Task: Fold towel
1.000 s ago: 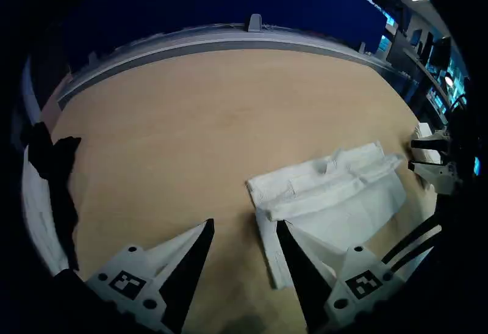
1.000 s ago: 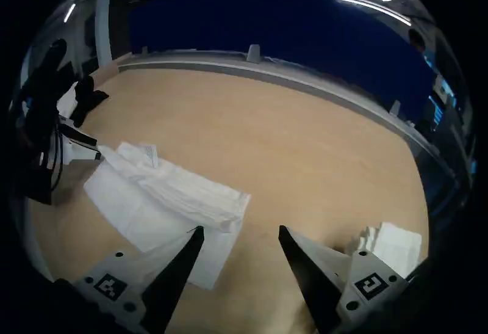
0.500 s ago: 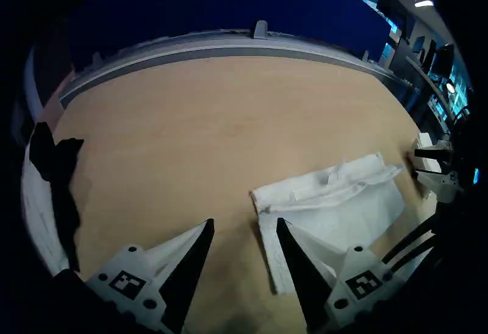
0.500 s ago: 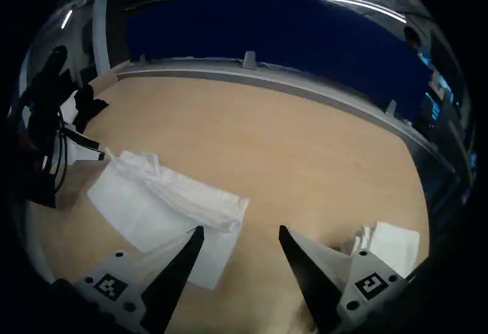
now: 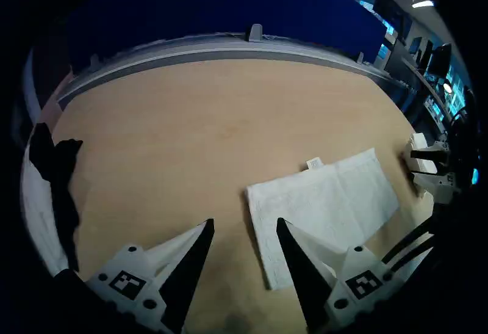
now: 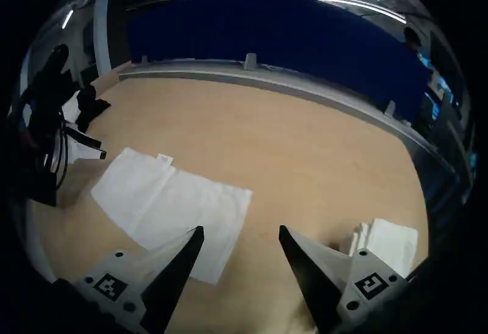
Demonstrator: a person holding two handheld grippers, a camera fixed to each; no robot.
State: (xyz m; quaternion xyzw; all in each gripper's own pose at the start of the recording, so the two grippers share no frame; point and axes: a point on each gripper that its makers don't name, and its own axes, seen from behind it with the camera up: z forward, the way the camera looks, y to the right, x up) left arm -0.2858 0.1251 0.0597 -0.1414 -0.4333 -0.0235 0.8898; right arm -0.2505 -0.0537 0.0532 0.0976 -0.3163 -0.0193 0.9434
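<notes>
A white towel (image 5: 323,203) lies flat on the tan table (image 5: 201,126), a small tag (image 5: 314,163) at its far edge. My left gripper (image 5: 244,224) hovers open over the towel's left edge, nothing between its fingers. In the right gripper view the same towel (image 6: 171,206) spreads flat at lower left, and my right gripper (image 6: 241,230) stands open just above its right edge, holding nothing. Each view also catches the other gripper farther off: the right gripper (image 5: 430,166) past the towel's right end, the left gripper (image 6: 85,145) at its left end.
A stack of folded white towels (image 6: 387,242) sits on the table to the right. A black cloth (image 5: 55,157) lies at the table's left edge. A grey rail and a blue partition (image 5: 232,4) close off the far side.
The bunched upper layer of the towel has dropped and now lies smooth and flat over the lower layer. Both grippers have stayed open and nearly still.
</notes>
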